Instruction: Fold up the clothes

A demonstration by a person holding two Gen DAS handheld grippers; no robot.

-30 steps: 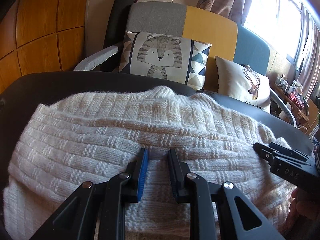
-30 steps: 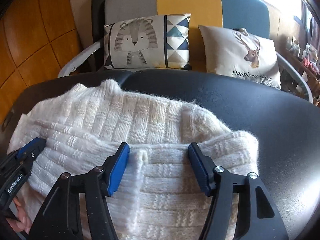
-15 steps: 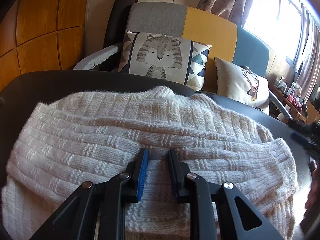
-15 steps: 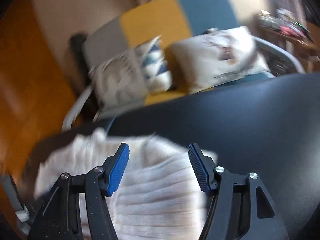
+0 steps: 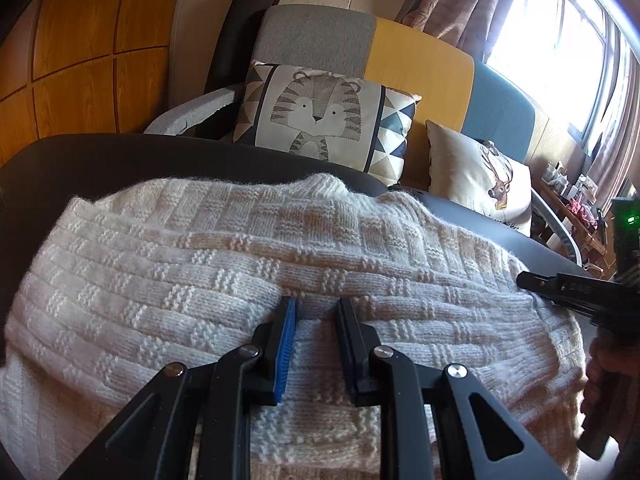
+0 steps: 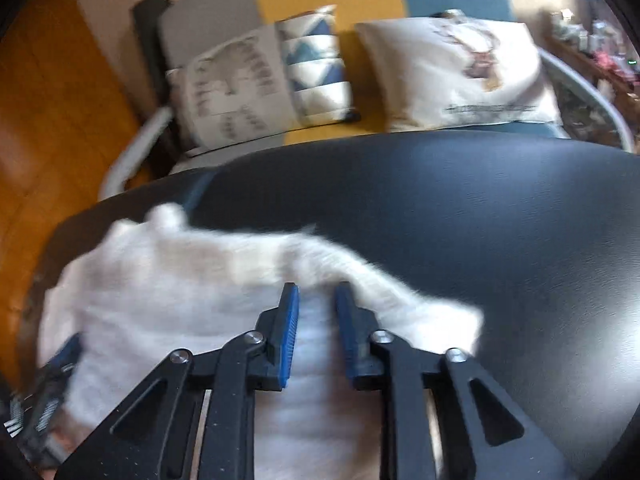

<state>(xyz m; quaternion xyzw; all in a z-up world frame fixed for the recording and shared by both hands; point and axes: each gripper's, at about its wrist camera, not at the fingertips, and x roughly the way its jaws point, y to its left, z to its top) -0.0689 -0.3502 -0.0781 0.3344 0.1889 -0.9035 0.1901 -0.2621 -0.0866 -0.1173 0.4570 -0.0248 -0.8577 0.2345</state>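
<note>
Behind the dark, matte black table (image 6: 460,216) stands a grey, yellow and teal sofa (image 5: 416,60). On the table lies the cream, chunky basket-knit sweater (image 5: 208,256), partly folded. Both the left gripper (image 5: 314,312) and the right gripper (image 6: 316,300) are narrowed onto a pinch of its near fold. For a clean fold, I'd lift both at equal height, keep the edge taut, and lay it square.

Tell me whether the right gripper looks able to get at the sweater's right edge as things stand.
Probably yes: the right gripper already sits over the sweater at its right edge, fingers narrowed around a fold, nothing between. Blur hides whether it grips.
</note>
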